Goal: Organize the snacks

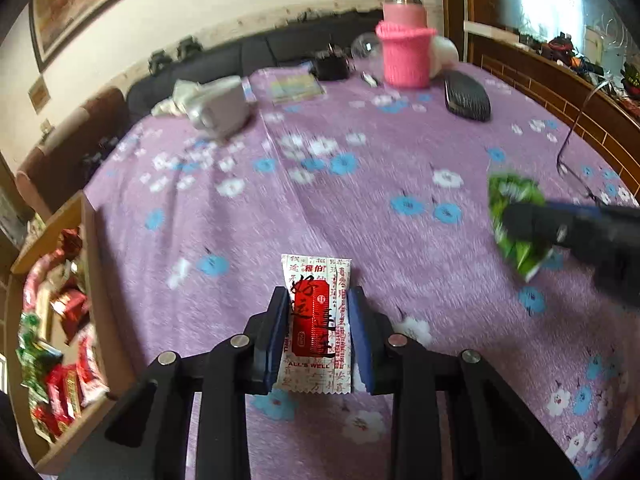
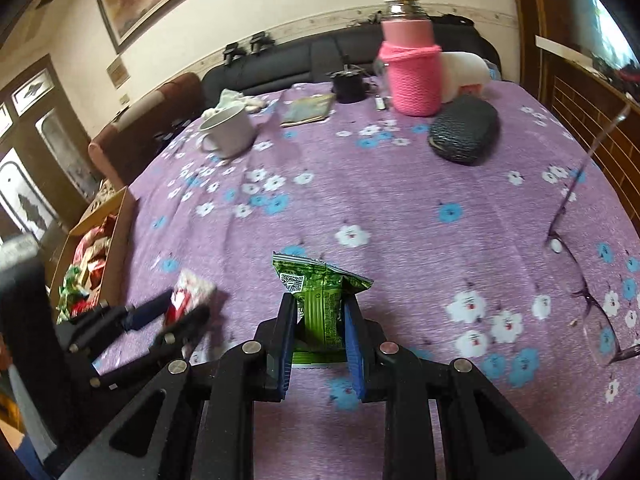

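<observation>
A white and red snack packet (image 1: 316, 320) printed "ALL'S WELL" sits upright between the blue pads of my left gripper (image 1: 320, 294), which is shut on it just above the purple floral tablecloth (image 1: 360, 208). My right gripper (image 2: 320, 300) is shut on a green snack packet (image 2: 316, 276), also held over the cloth. In the right wrist view, the left gripper (image 2: 184, 312) and its packet (image 2: 192, 288) appear blurred at lower left. The left wrist view shows the right gripper (image 1: 520, 224) with the green packet (image 1: 516, 196) at the right edge. A cardboard box (image 1: 96, 280) holding several red and green snack packets stands at the table's left edge.
At the far side of the table stand a white mug (image 2: 230, 130), a pink-sleeved flask (image 2: 412, 72), a dark glasses case (image 2: 464, 130), a booklet (image 2: 308, 110) and a black item (image 2: 350, 86). Eyeglasses (image 2: 588, 296) lie at the right. A dark sofa (image 2: 280, 68) is behind.
</observation>
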Action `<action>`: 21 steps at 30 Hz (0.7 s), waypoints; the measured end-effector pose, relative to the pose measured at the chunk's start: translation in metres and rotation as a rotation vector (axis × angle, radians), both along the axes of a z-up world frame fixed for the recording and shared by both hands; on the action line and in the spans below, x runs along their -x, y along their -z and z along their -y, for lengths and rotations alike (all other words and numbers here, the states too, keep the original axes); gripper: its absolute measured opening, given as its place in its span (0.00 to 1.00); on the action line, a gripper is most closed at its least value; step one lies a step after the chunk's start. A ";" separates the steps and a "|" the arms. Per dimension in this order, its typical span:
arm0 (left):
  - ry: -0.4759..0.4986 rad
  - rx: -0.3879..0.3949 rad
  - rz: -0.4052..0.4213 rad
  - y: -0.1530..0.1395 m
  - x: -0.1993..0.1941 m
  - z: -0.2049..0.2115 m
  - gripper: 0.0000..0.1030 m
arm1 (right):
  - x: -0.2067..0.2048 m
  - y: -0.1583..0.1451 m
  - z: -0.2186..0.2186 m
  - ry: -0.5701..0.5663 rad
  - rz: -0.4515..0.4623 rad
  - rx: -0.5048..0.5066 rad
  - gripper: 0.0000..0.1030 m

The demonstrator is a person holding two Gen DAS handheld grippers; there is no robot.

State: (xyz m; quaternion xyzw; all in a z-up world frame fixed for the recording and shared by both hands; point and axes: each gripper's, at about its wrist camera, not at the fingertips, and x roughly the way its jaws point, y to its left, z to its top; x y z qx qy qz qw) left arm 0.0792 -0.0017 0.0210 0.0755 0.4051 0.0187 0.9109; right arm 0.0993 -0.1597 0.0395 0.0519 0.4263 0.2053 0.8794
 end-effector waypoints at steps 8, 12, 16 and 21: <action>-0.005 -0.033 0.086 -0.010 0.007 0.002 0.28 | 0.001 0.001 -0.002 -0.001 0.005 -0.014 0.23; -0.002 -0.048 0.104 -0.012 0.009 0.003 0.28 | 0.001 0.000 -0.001 0.002 0.006 -0.014 0.23; -0.005 -0.065 0.120 -0.013 0.011 0.005 0.28 | 0.001 0.000 -0.001 0.003 0.009 -0.015 0.23; -0.009 -0.084 0.135 -0.014 0.014 0.007 0.28 | 0.002 -0.001 0.000 0.006 0.013 -0.013 0.23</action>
